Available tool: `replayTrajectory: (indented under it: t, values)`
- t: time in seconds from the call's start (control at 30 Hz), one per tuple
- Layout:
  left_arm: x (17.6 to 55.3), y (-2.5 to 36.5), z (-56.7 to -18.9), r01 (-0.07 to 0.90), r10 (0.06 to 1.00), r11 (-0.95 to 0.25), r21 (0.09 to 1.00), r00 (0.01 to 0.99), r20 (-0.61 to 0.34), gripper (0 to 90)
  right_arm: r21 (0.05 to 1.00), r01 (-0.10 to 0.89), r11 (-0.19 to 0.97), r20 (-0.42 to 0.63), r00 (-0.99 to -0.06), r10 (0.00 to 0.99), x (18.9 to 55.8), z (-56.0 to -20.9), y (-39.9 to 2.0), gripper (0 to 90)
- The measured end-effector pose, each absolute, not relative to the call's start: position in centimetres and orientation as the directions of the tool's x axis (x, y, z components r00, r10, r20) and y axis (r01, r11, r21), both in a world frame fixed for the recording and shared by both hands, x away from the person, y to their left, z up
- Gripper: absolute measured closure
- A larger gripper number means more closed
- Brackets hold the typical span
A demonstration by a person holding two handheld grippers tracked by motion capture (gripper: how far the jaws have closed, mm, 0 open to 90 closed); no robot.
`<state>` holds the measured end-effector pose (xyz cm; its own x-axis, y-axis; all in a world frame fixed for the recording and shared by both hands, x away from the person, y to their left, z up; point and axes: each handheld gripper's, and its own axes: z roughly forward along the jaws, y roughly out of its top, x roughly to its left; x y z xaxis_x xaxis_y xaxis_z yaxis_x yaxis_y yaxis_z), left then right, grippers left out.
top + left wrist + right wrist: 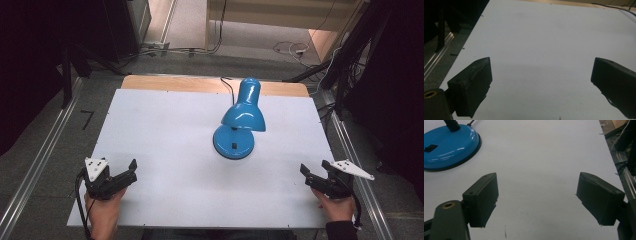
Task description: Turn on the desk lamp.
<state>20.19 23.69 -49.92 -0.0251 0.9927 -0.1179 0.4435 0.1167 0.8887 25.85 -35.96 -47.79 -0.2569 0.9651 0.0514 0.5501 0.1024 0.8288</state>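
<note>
Two tongs were present, one per hand. The left tongs [131, 171] and the right tongs [306, 175] each carried two matte black, blocky jaws, spread wide and released, gripping nothing, over a smooth white board [165, 130]. Each was topped by a flat grey three-cornered plate and held from below by a hand, the left hand [102, 212] and the right hand [334, 207].

Between the two tongs and farther from the person stood one glossy blue desk lamp [239, 122], with a round domed base, a black switch on it, and a bell-shaped shade tilted over it. The lamp lay well apart from both tongs.

The right gripper view showed the lamp's base [447, 147] ahead and left of its jaws, with a black rim and black stem. The left gripper view showed bare board [541, 50] between its jaws and a metal rail [436, 56] beyond the board's edge.
</note>
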Motion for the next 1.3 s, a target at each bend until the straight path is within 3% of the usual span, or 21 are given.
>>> replayTrajectory:
  t: [1.3]
  values:
    - [20.1, 23.4, -50.0, 0.430, 0.995, 0.103, 0.897, -0.035, -0.097, 4.7, 0.835, 0.535, 0.129, 0.049, -0.305, 0.951, 26.4, -47.4, -33.6, 15.6]
